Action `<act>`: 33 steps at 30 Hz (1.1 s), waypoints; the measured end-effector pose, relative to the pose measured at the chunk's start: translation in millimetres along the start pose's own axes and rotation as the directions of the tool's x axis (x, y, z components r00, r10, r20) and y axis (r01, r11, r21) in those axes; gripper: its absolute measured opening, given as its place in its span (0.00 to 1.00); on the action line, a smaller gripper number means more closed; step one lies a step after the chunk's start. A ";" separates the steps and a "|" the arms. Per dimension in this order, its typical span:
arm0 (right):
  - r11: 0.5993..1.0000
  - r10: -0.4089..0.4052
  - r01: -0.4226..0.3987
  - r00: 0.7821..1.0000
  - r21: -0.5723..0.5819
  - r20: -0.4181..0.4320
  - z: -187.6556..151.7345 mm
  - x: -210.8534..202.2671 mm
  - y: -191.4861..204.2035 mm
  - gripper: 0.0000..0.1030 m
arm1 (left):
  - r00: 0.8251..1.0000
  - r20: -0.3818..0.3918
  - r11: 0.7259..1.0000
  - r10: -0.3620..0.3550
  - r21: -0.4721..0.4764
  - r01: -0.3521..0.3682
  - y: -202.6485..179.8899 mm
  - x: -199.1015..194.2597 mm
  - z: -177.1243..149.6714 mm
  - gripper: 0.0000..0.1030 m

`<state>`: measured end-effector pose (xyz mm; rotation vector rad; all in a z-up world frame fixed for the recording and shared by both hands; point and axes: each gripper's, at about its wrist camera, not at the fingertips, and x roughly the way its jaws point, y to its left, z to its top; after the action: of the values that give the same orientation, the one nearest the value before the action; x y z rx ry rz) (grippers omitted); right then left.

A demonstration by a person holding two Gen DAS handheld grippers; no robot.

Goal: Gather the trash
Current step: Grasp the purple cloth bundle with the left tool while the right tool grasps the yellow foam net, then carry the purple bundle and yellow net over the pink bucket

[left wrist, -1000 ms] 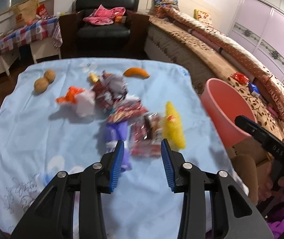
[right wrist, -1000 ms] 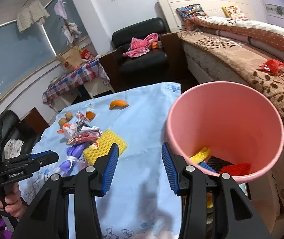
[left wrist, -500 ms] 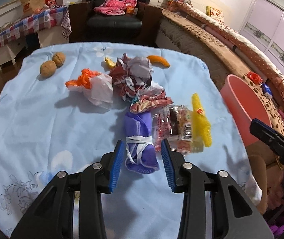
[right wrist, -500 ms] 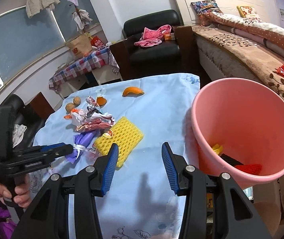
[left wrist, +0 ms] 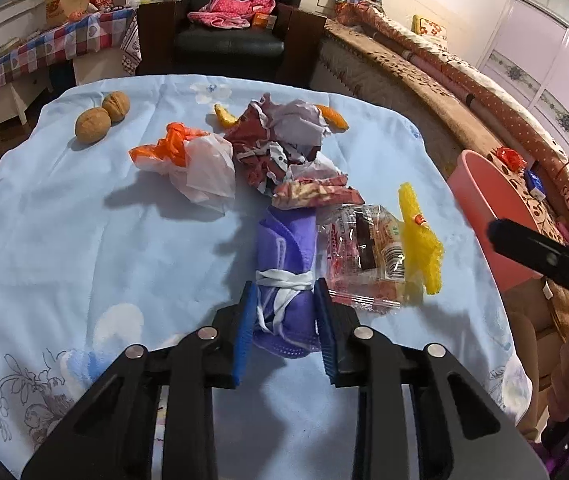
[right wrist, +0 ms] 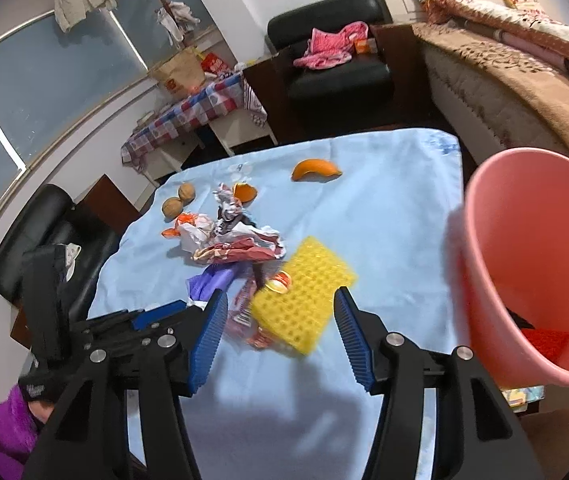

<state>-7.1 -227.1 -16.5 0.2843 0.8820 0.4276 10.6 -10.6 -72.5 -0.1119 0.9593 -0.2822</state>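
My left gripper [left wrist: 284, 312] sits low over the blue tablecloth [left wrist: 84, 240], its jaws apart on either side of the near end of the purple cloth bundle [left wrist: 284, 264]; whether the pads press the bundle cannot be told. Just right of the bundle lies a clear snack wrapper [left wrist: 364, 256], with the yellow foam net [left wrist: 420, 240] touching its far side. My right gripper [right wrist: 280, 316] hangs wide open above the table, holding nothing, with the same yellow net between its fingers in view. The pink bin [right wrist: 532, 256] stands at the table's right edge. Farther out lie a crumpled wrapper pile [left wrist: 284, 144], a white-and-orange plastic bag [left wrist: 196, 164], two walnuts [left wrist: 102, 118], and orange peel [right wrist: 316, 169].
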 end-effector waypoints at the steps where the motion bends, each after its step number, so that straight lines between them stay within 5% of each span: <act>1: 1.000 -0.002 0.002 1.000 0.001 -0.006 1.6 3.2 1.5 0.53 | 1.000 0.007 1.000 -0.002 0.006 0.002 0.0 -1.9 -0.7 0.24; 14: 0.999 -0.042 0.045 0.994 0.021 -0.102 -1.5 49.9 7.5 0.52 | 0.994 0.049 0.995 -0.096 0.005 0.096 12.4 -38.2 -7.1 0.20; 21: 0.999 -0.052 0.053 0.993 0.001 -0.105 -7.2 47.1 6.8 0.13 | 0.990 0.078 0.993 -0.117 -0.020 0.119 13.1 -49.7 -5.3 0.20; 33: 0.998 -0.058 0.057 0.998 0.015 0.032 -2.2 -2.7 -8.3 0.09 | 0.980 0.127 0.988 -0.155 0.018 0.154 -5.9 -64.6 8.3 0.20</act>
<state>-8.3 -235.5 -19.4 0.2777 0.8602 0.3627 -18.6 1.9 -15.3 -0.1959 0.8233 -0.4174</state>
